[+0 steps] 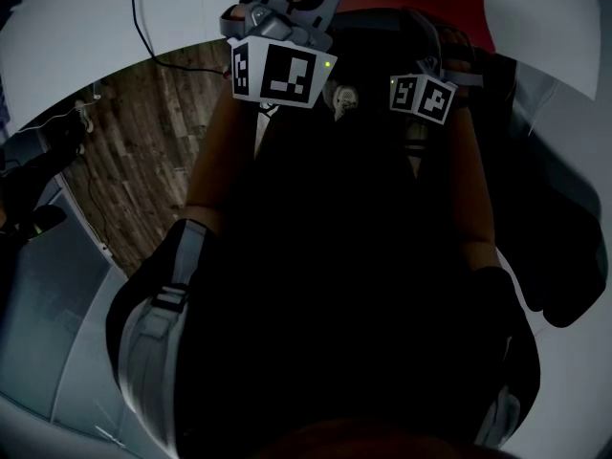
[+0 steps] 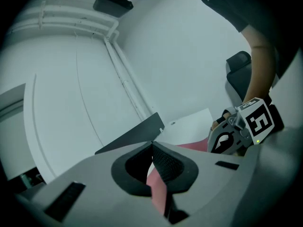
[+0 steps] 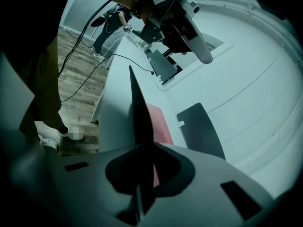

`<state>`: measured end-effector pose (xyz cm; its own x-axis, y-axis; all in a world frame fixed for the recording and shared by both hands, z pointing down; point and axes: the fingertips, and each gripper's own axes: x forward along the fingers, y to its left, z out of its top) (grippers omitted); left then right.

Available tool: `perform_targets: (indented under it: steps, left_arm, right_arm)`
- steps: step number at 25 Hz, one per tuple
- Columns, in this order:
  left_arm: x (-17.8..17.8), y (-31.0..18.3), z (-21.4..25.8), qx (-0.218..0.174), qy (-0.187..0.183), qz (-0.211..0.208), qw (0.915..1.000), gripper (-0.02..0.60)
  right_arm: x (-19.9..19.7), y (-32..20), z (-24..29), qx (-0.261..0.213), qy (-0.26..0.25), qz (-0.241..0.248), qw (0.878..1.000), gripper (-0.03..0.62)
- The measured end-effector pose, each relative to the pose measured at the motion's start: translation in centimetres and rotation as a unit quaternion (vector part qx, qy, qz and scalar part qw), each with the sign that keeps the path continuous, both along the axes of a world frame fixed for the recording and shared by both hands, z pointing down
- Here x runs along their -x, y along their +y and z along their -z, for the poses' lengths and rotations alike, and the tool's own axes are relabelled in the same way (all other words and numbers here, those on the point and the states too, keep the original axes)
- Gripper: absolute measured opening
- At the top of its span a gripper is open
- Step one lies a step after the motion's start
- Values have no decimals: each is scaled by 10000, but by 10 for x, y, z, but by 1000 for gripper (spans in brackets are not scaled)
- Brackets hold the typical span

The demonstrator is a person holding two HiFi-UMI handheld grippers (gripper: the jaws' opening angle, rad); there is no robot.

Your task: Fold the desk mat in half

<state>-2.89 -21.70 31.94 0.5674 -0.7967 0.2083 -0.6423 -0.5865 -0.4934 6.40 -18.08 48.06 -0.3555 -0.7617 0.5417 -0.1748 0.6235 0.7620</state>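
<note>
**Plain workroom, lab or office type**

Long white tabletop (image 3: pixel 113 117), wood-plank floor (image 1: pixel 143 151), black cable (image 1: pixel 137 17) trailing loose. Bare white walls with surface trunking (image 2: pixel 66 25). Another person (image 3: pixel 105 34) stands farther off beside the tabletop. No household furnishings.

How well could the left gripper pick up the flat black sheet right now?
Probably not yet: the left gripper has its jaws shut on the desk mat, so it must let go first. Otherwise the black sheet lies uncovered just ahead.

Left gripper (image 2: pixel 152 149), right gripper (image 3: pixel 150 148): jaws clamped.
</note>
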Motion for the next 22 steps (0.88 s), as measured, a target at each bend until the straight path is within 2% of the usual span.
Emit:
perform_targets:
  steps: [22]
  left_arm:
    - [38,-58,8,44,268,-373,9989,12]
  right_arm:
    - [16,-68,39,-318,-24,-929,9952,38]
